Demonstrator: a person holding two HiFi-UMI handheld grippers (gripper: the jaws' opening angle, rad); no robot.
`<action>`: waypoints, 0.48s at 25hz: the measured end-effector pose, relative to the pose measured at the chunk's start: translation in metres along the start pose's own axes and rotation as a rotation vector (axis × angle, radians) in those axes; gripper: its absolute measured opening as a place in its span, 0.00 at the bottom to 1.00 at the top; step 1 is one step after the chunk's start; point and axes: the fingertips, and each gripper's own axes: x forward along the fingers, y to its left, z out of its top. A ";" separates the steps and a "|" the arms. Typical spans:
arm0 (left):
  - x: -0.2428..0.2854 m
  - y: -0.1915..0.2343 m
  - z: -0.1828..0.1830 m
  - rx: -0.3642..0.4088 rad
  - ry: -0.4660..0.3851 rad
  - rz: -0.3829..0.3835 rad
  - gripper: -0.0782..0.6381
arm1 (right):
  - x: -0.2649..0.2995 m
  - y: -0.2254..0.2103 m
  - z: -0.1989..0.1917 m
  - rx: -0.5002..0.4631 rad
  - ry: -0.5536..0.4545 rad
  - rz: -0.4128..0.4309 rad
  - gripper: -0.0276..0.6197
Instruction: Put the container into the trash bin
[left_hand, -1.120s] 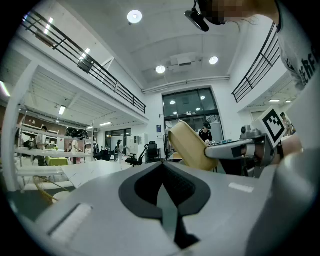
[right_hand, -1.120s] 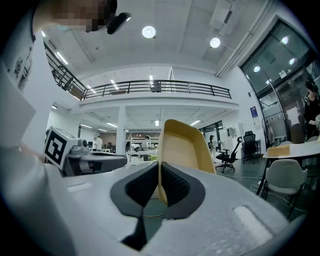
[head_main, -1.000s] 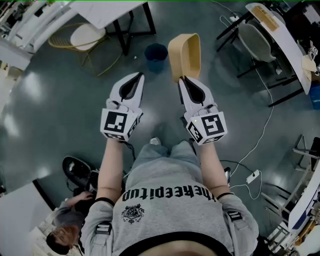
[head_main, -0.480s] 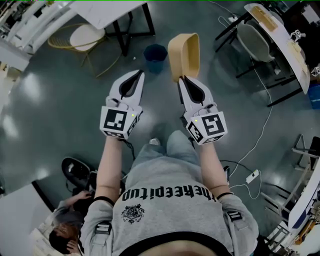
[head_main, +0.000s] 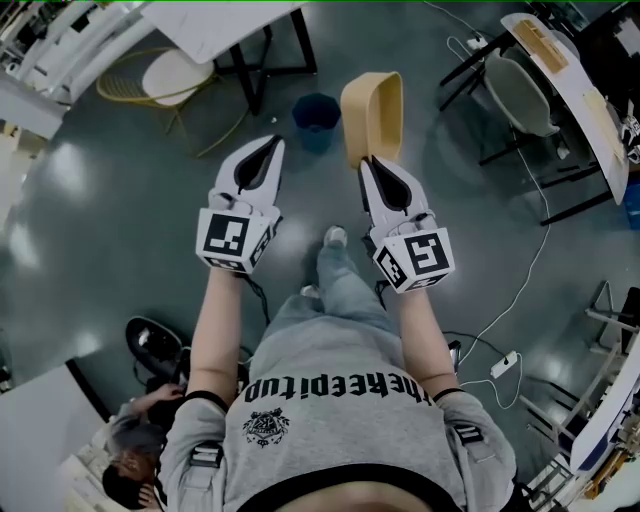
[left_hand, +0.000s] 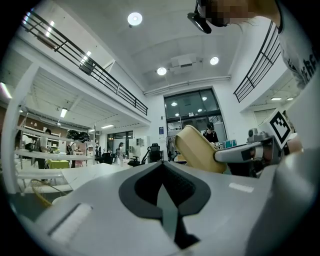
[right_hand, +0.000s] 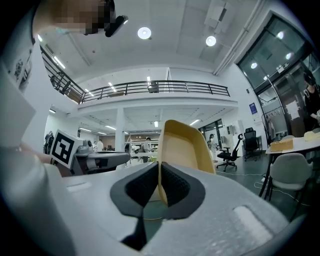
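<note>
Container (head_main: 372, 112) clamped by its wall in our right gripper (head_main: 369, 161), jutting beyond the tips, left gripper (head_main: 271, 144) closed on nothing, so we carry it squarely over the trash bin (head_main: 316, 110) ahead-left before releasing.

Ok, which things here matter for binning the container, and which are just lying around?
For the job: container, held by the right claw; blue trash bin.
Lying about: round chair, grey chair, white table.
</note>
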 end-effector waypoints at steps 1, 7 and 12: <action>0.007 0.003 -0.001 0.002 0.001 -0.002 0.14 | 0.006 -0.006 0.000 0.002 0.000 0.003 0.07; 0.059 0.017 -0.002 0.023 0.003 -0.038 0.14 | 0.056 -0.044 0.007 -0.008 -0.009 0.026 0.07; 0.105 0.034 0.002 0.023 0.006 -0.039 0.14 | 0.098 -0.076 0.017 -0.019 -0.014 0.049 0.07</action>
